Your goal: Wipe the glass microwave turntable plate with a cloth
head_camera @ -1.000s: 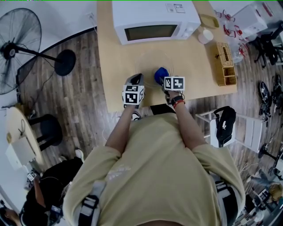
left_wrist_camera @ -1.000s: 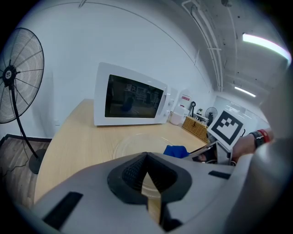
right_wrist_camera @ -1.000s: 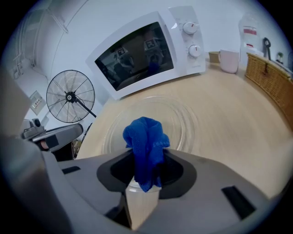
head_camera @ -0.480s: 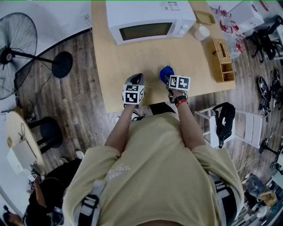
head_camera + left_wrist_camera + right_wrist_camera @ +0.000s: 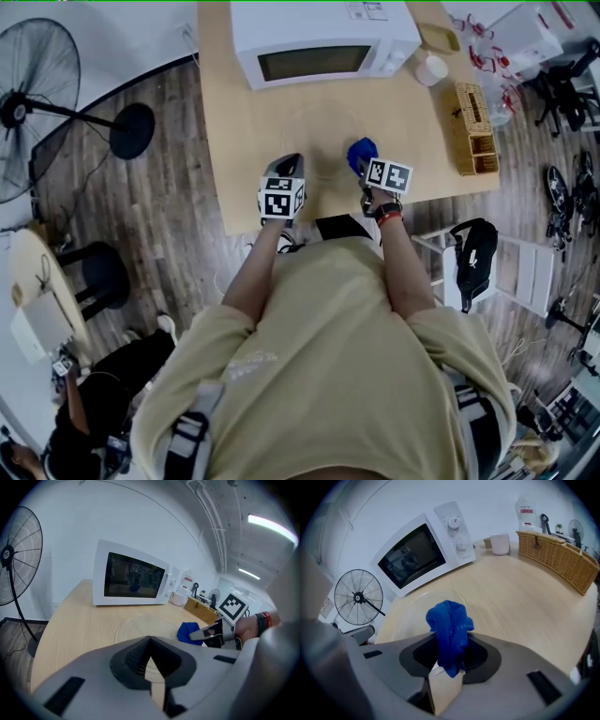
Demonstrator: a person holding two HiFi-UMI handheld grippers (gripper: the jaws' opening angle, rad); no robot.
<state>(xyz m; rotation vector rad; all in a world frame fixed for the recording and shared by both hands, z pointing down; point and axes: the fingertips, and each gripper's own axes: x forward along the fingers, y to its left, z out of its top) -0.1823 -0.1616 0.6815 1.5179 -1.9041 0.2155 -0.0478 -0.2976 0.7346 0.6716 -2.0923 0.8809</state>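
Note:
The clear glass turntable plate (image 5: 323,139) lies flat on the wooden table (image 5: 234,141) in front of the white microwave (image 5: 323,42); its rim is faint. My right gripper (image 5: 367,164) is shut on a bunched blue cloth (image 5: 361,153) at the plate's right edge. In the right gripper view the cloth (image 5: 449,625) sticks up out of the right gripper (image 5: 450,644), with the plate (image 5: 410,616) just beyond. My left gripper (image 5: 287,167) is shut at the plate's near left rim. In its own view the left gripper (image 5: 150,641) has its tips over the plate (image 5: 145,626), nothing visibly between them.
A wicker basket (image 5: 475,131) and a white cup (image 5: 431,68) stand on the table's right side. The table's front edge runs just under both grippers. A standing fan (image 5: 37,103) is on the floor to the left, and a folding chair (image 5: 487,272) to the right.
My right gripper has carried the blue cloth to the right, towards the plate's right edge. The left gripper has stayed in place.

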